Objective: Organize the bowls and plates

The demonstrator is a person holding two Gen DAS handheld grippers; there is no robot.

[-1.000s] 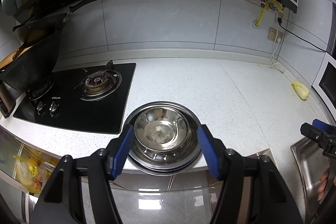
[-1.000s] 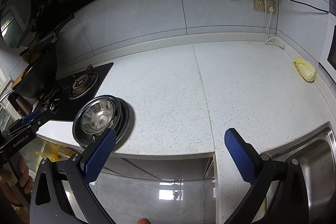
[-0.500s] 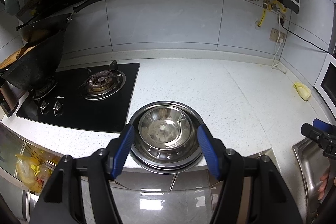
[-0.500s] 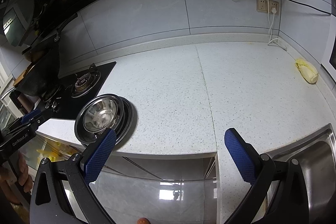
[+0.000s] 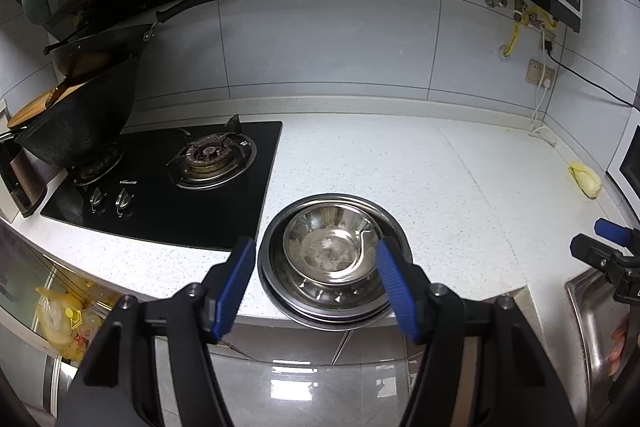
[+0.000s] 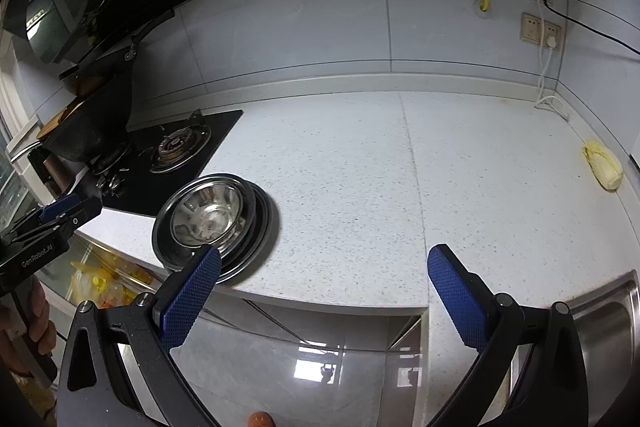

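Note:
A steel bowl (image 5: 328, 247) sits nested on a stack of steel plates (image 5: 332, 301) at the front edge of the white counter (image 5: 400, 167). My left gripper (image 5: 316, 259) hovers open just in front of the stack, its blue pads apart on either side of it and touching nothing. The right wrist view shows the same bowl (image 6: 208, 215) and plates (image 6: 260, 223) to the left. My right gripper (image 6: 324, 265) stands open and empty over the counter's front edge, well to the right of the stack.
A black gas hob (image 5: 168, 179) with a dark wok (image 5: 76, 123) lies left of the stack. A steel sink (image 6: 600, 311) is at the right. A yellow object (image 6: 604, 167) rests at the far right of the counter, near a wall socket and cable (image 6: 548, 39).
Both views have shifted slightly, the stack sitting a little more to the right in each. Both grippers stay open and the dishes have not moved.

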